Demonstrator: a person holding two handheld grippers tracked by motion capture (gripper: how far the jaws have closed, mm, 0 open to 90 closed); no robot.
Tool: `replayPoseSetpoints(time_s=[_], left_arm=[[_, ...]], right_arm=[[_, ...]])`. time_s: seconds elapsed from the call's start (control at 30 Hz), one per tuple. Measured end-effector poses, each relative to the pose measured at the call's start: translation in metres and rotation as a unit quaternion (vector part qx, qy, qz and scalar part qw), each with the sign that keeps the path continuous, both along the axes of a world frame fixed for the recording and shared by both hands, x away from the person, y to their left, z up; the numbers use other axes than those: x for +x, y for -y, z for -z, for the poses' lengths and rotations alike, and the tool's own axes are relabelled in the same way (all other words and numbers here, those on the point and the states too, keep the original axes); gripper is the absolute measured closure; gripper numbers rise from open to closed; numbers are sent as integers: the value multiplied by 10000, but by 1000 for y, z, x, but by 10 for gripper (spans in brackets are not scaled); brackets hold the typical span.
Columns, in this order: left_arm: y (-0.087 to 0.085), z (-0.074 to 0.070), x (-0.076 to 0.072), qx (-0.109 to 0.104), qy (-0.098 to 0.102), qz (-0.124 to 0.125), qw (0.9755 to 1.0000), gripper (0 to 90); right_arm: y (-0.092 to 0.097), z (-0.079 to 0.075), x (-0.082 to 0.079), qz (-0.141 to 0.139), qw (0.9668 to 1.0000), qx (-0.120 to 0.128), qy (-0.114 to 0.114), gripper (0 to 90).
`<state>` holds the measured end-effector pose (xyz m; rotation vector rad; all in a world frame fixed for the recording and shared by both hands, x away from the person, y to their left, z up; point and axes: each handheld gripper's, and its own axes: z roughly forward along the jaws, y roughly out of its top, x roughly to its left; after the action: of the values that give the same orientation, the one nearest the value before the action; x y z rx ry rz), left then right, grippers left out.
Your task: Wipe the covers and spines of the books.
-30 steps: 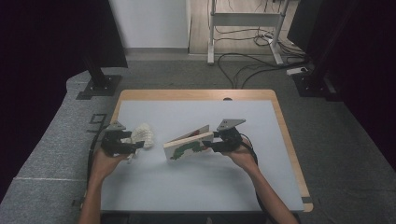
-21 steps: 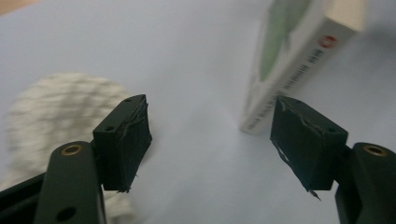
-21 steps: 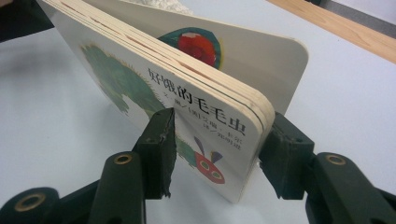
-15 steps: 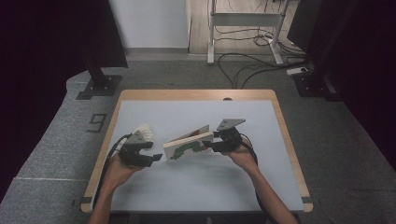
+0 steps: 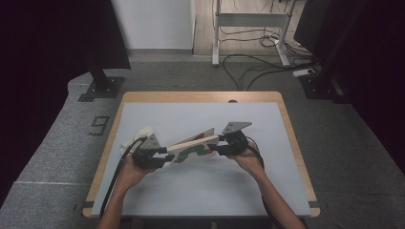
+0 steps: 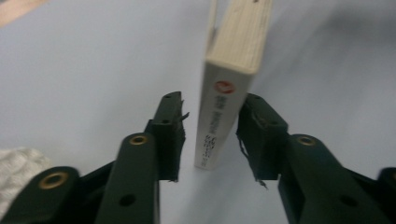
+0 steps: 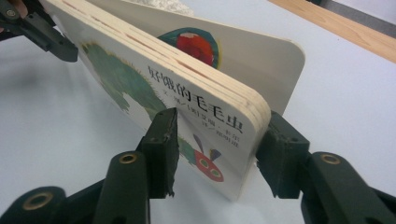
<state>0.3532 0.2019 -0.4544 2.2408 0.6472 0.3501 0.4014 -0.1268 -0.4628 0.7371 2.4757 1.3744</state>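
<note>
book (image 7: 187, 93): thick glossy cardboard pages | table (image 5: 200, 186): smooth matt top, wood edge | cloth (image 6: 18, 172): white, knitted-looking

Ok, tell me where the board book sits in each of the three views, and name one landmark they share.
High view: the board book lies mid-table, spanning between the left gripper and the right gripper.
Left gripper view: its spine end stands upright at centre, between the jaws.
Right gripper view: its cover runs from upper left to lower centre, one corner between the jaws.
Shared landmark: the pale blue tabletop.

Board book (image 5: 191, 146) mid-table (image 5: 200, 191) — left gripper (image 5: 165, 151) left, right gripper (image 5: 216, 144) right, cloth (image 5: 136, 137) behind-left.
</note>
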Motion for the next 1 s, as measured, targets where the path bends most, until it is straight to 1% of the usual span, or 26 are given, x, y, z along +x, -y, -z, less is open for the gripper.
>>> replayPoseSetpoints(time_s=[0.03, 0.1, 0.2, 0.3, 0.37, 0.5, 0.57, 0.63, 0.8, 0.87, 1.0], left_arm=[[0, -1, 1, -4, 36, -32, 10000, 665], [0, -2, 3, 19, 30, -12, 10000, 674], [0, -3, 5, 156, 103, 19, 9998, 681], [1, -5, 10, 272, 167, -38, 9995, 680], [1, -5, 13, 288, 184, -52, 9994, 679], [1, -5, 19, 364, 316, -157, 9987, 672], [2, -5, 21, 375, 331, -220, 9985, 667], [2, -4, 20, 389, 337, -239, 9984, 663], [5, -6, 15, 405, 326, -300, 9982, 646], [5, -6, 13, 420, 326, -306, 9981, 641], [6, -7, 8, 359, 280, -338, 9984, 630]], right_arm=[[0, 0, 0, 24, 10000, -7, 18, 546], [1, 0, 0, 22, 10000, 39, 17, 559], [1, 0, 0, 30, 10000, 19, 44, 564], [-2, 0, 2, 97, 9999, -7, 88, 565], [-3, -1, 3, 146, 9998, -41, 106, 565], [-6, -2, 7, 191, 9997, -57, 171, 565], [-7, -2, 8, 220, 9996, -44, 183, 564], [-7, 0, 9, 217, 9996, -26, 160, 559], [-2, 1, 6, 171, 9997, 136, 78, 552], [0, 0, 3, 167, 9996, 185, 96, 551], [6, -1, -1, 149, 9995, 280, 22, 551]])
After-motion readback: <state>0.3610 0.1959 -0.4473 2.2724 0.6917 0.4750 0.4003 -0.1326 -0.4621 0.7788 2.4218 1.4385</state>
